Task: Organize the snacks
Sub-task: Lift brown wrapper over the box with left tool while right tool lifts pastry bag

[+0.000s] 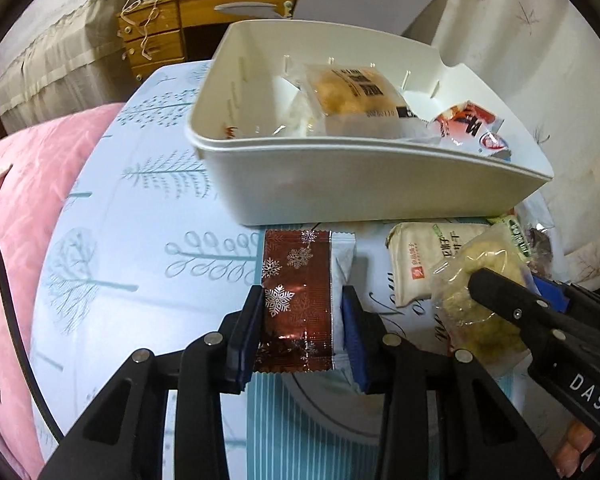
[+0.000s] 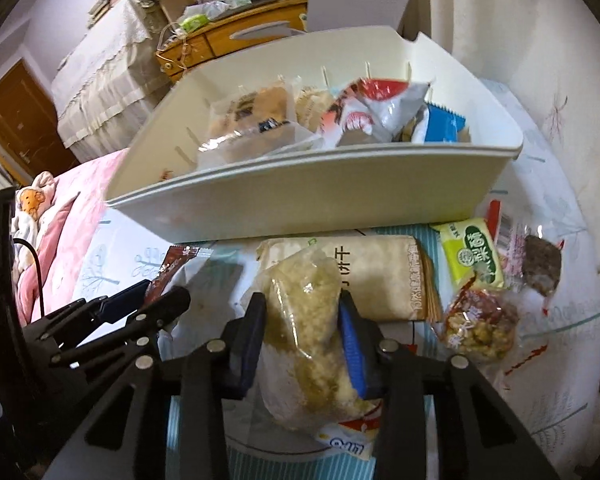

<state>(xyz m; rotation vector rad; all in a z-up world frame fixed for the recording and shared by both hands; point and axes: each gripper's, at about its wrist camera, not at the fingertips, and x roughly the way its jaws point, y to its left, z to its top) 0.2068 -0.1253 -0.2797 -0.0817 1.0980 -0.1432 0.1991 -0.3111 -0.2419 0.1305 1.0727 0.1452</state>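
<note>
My left gripper (image 1: 302,300) is shut on a dark red snack packet with white snowflakes (image 1: 296,300), held just in front of the white plastic bin (image 1: 340,184). My right gripper (image 2: 302,312) is shut on a clear bag of pale crumbly snack (image 2: 304,312); it also shows at the right of the left wrist view (image 1: 476,300). The bin (image 2: 300,204) holds several wrapped snacks, among them a bread-like cake pack (image 1: 352,92) and a red and white packet (image 2: 364,108). The left gripper with the red packet (image 2: 172,268) shows at the left of the right wrist view.
A beige cracker pack (image 2: 384,276), a yellow-green packet (image 2: 472,252), a dark bar (image 2: 540,264) and a nut cluster pack (image 2: 480,324) lie on the blue patterned tablecloth (image 1: 140,240) right of my grippers. A pink bed (image 1: 20,200) is left; a wooden desk (image 1: 172,32) behind.
</note>
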